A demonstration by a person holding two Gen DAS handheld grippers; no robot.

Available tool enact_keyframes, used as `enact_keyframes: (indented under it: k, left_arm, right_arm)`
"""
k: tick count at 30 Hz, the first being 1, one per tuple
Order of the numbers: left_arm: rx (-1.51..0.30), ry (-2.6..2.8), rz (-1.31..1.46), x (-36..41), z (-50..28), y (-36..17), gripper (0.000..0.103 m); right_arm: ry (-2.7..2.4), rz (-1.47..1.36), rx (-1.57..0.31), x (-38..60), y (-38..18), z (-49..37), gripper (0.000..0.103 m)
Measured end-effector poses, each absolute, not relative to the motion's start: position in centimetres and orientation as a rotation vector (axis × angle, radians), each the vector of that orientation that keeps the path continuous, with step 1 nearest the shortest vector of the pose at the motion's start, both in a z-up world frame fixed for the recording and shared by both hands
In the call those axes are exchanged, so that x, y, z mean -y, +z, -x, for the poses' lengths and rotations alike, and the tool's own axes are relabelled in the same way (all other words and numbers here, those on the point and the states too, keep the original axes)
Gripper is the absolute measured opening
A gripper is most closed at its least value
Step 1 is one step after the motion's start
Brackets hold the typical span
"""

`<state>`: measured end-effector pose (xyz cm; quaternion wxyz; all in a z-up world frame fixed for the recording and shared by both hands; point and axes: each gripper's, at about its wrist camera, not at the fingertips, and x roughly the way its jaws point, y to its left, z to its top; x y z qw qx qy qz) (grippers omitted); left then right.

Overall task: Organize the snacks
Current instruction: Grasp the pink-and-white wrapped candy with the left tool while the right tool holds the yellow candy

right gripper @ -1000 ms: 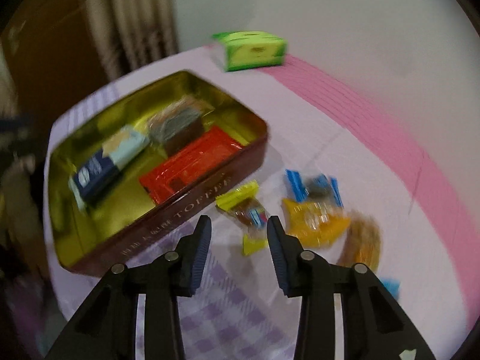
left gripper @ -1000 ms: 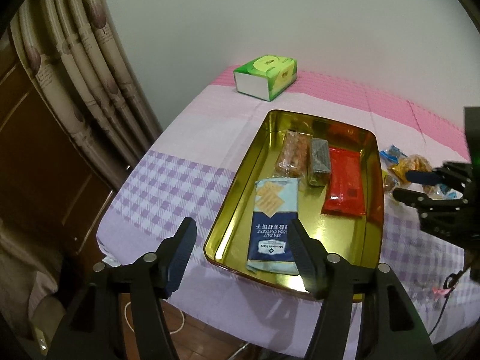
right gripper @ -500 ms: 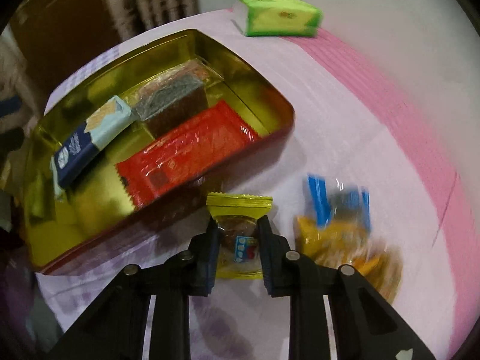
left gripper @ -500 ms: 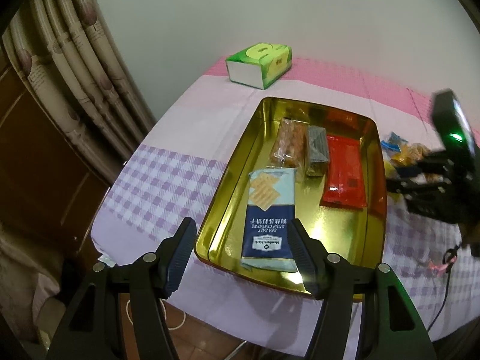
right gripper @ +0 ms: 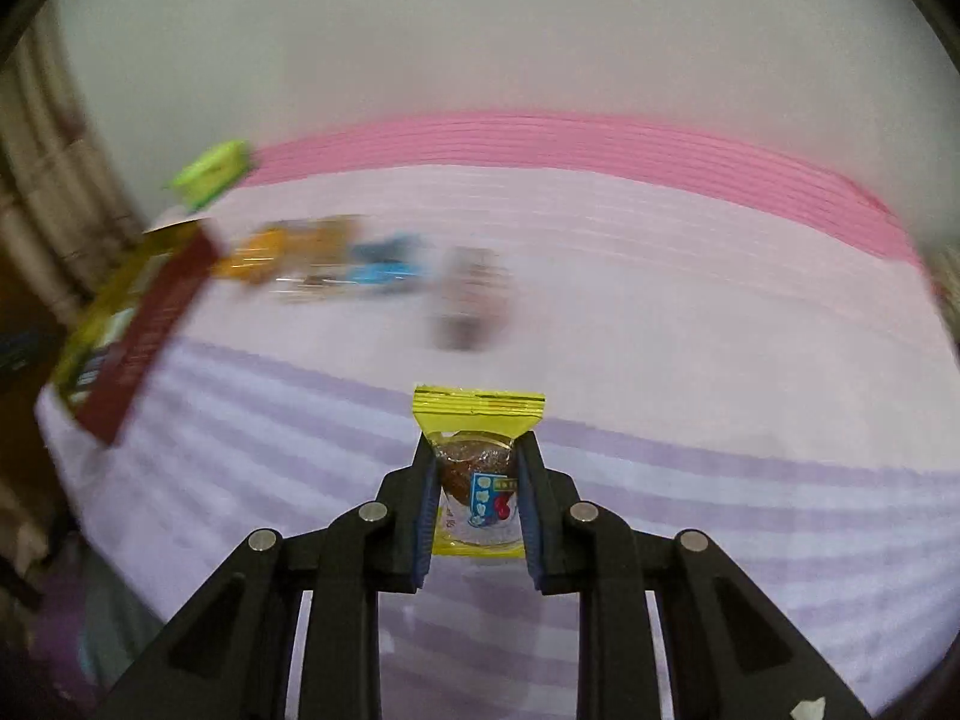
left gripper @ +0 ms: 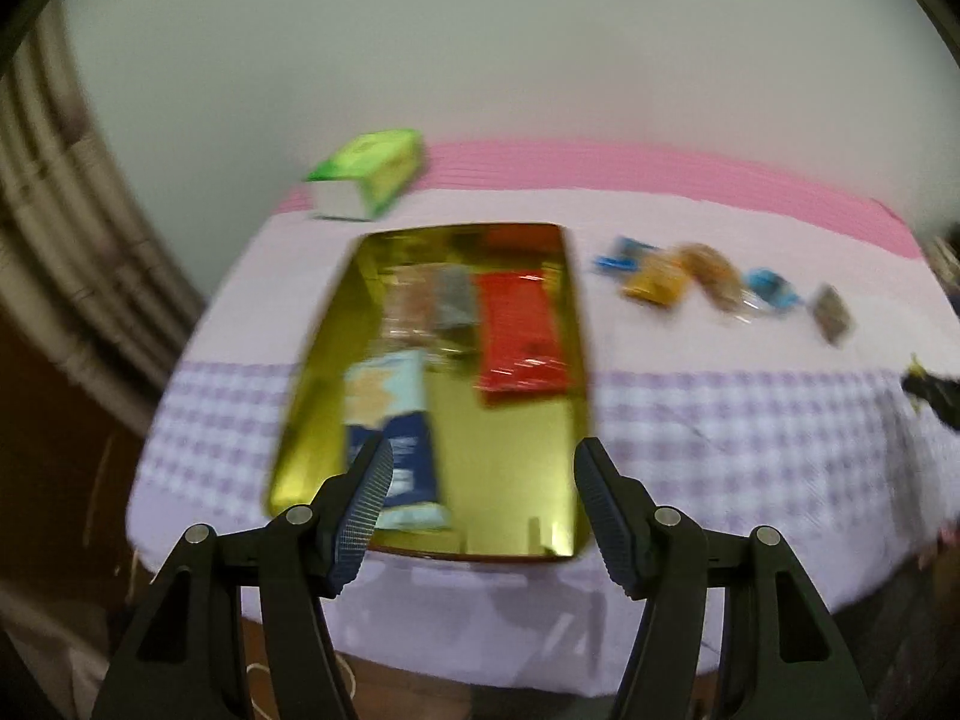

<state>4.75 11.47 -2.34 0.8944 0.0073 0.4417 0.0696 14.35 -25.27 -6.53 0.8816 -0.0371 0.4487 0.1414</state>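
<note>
A yellow-wrapped candy (right gripper: 477, 468) is gripped between the closed fingers of the right gripper (right gripper: 477, 483), lifted above the tablecloth. The left gripper (left gripper: 483, 498) is held spread and empty. Carrying leftward to the gold tin (left gripper: 576, 324) is judged next, with release inside.

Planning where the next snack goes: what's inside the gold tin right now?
The gold tin holds a red packet, a blue cracker pack and two blurred wrapped snacks. The left claw hides part of its near end.
</note>
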Motion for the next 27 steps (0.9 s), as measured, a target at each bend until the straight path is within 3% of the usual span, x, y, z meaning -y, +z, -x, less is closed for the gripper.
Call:
enact_keyframes:
  k: [13,19,27]
  left_arm:
    - [-1.003,-0.219,-0.063,-1.1,-9.0,-1.3,0.064]
    - [-1.070,-0.331,0.041,2.5,-16.0,-0.9,0.064]
    - [-1.257,-0.365,0.192,6.3,-26.3,-5.1,0.064]
  right_arm:
    - [0.041,-0.125,-0.920,36.3,-10.0,-16.8,0.022]
    - [0.030,-0.160,-0.870,36.4,-10.3,-17.0,0.023]
    - [0.066,-0.201,-0.838,36.8,-10.5,-17.0,0.024]
